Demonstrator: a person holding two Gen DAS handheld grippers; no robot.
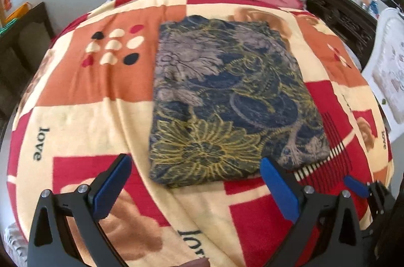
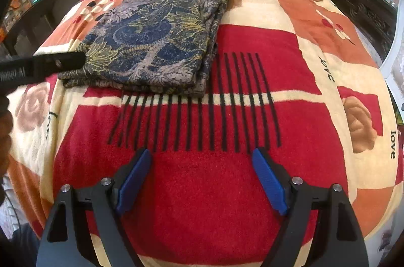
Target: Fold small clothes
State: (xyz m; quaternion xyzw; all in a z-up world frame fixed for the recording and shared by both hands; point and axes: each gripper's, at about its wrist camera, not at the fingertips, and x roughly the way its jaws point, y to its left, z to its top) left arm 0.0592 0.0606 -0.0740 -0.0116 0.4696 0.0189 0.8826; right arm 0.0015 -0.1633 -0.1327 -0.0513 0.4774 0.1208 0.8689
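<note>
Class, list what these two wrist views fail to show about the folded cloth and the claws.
- Folded dark floral cloth: its inner layers and underside, hidden by its top layer in both views.
- Left claw: only a black side sliver in the right view, cut by the frame edge.
- Right claw: mostly cropped in the left view.

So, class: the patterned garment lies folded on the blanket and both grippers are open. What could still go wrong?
The folded garment has loose layered edges at its right side; a brush from the left gripper, close to its near edge, could shift them. The soft blanket may wrinkle underneath.
</note>
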